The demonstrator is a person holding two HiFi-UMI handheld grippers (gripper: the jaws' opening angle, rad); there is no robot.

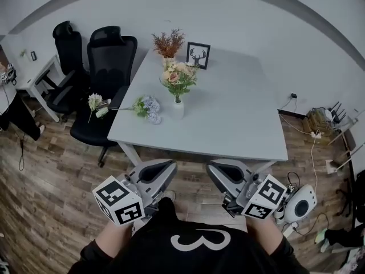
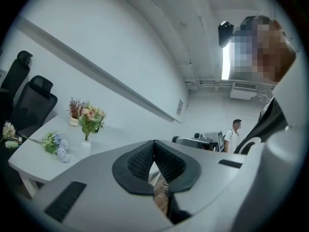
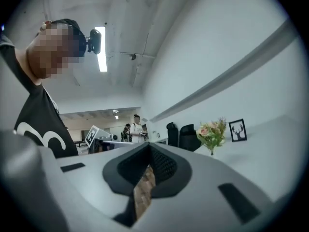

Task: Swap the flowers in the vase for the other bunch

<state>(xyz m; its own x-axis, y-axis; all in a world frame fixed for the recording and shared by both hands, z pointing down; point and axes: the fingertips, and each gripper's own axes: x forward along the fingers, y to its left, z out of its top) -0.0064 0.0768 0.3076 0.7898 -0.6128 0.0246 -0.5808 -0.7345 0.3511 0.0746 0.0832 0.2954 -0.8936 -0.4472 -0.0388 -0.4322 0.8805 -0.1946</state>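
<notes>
A small white vase (image 1: 178, 108) stands near the middle of the white table (image 1: 239, 124) and holds a pink and cream bouquet (image 1: 178, 76). The other bunch (image 1: 145, 107), blue and white, lies flat at the table's left edge, its white bloom (image 1: 94, 101) hanging out past the edge. Both grippers hover close to my body, short of the table's near edge. My left gripper (image 1: 165, 165) and right gripper (image 1: 218, 168) are shut with nothing in them. The left gripper view shows the left gripper's (image 2: 154, 144) pads pressed together, with the vase (image 2: 86, 146) far off at left. The right gripper (image 3: 148, 146) sees the bouquet (image 3: 211, 132) at right.
A dried reddish plant (image 1: 168, 43) and a deer picture frame (image 1: 198, 55) stand at the table's far edge. Two black office chairs (image 1: 108, 67) sit at the left side. A white device (image 1: 299, 204) and cables lie on the floor at right. People stand in the background (image 2: 235, 134).
</notes>
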